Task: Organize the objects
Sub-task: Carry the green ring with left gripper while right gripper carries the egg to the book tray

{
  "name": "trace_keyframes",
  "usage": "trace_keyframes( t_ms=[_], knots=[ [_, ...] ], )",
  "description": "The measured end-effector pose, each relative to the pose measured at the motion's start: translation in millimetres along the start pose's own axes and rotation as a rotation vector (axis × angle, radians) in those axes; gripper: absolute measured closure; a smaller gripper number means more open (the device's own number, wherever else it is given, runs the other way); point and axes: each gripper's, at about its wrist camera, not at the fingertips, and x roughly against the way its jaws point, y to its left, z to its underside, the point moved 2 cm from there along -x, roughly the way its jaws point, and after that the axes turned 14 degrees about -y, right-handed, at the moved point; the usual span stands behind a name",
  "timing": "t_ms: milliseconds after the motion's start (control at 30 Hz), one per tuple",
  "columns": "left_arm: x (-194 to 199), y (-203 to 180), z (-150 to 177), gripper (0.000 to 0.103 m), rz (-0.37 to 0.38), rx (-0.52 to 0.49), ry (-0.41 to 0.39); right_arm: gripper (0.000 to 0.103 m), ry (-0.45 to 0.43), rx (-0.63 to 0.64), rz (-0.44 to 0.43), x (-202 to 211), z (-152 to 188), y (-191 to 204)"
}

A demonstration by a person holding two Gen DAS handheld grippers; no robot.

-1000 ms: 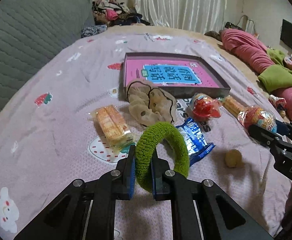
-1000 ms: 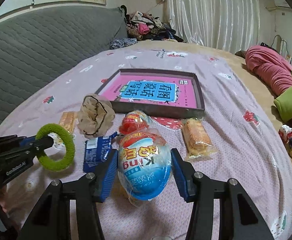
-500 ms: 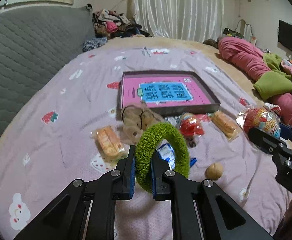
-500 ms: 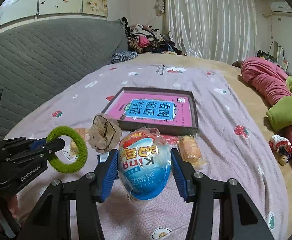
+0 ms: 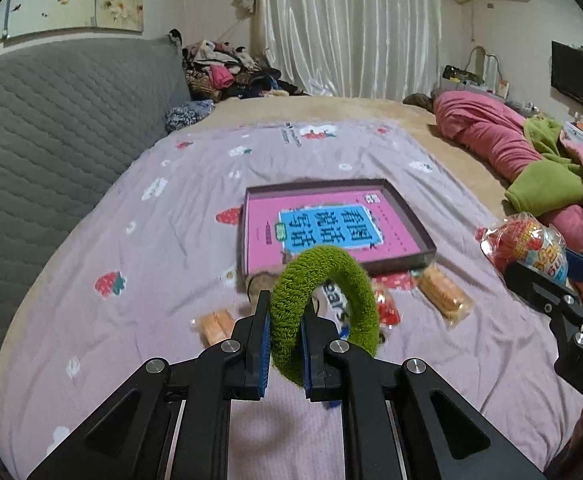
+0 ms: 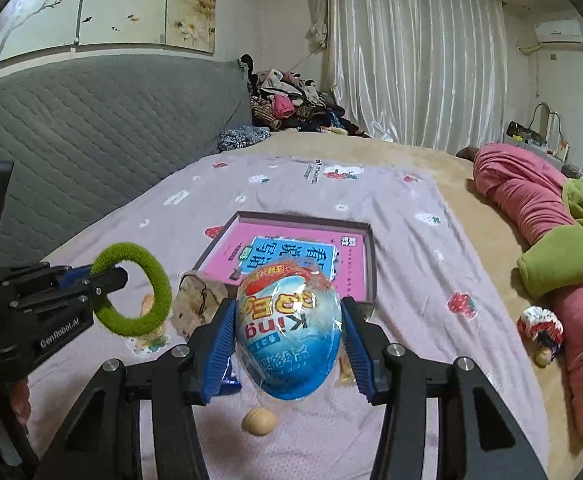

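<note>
While your left gripper (image 5: 284, 342) pinches the fuzzy green fabric ring (image 5: 327, 312) and your right gripper (image 6: 287, 334) clamps the plastic-wrapped blue egg toy (image 6: 289, 332), slick wrap may slip over the bed's near edge.

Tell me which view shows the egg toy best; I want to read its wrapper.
The right wrist view: the egg toy fills the middle, clamped in the right tongs, its print facing the camera. The left wrist view catches it only at the right edge, partly hidden.

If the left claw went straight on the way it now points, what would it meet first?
Probably the beige scrunchie lying just short of the shallow box, right behind the green ring that the left claw grips. Depth is unclear.
</note>
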Motion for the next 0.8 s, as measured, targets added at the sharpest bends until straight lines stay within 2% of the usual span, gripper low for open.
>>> trace_keyframes(
  t_ms=[433, 600, 800],
  knots=[
    [-26.4, -6.1, -50.3, 0.091, 0.008, -0.024, -0.027, 0.051, -0.037, 0.040, 0.017, -20.7, -43.5, -14.1],
    [-39.2, -6.6, -70.2, 0.091, 0.028, -0.012, -0.023, 0.051, -0.050, 0.038, 0.015, -33.8, -62.3, -24.4],
    [-63.6, -11.7, -89.1, 0.091, 0.016, -0.025, -0.024, 0.051, -0.056, 0.023, 0.007, -56.4, -79.5, -36.7]
  ],
)
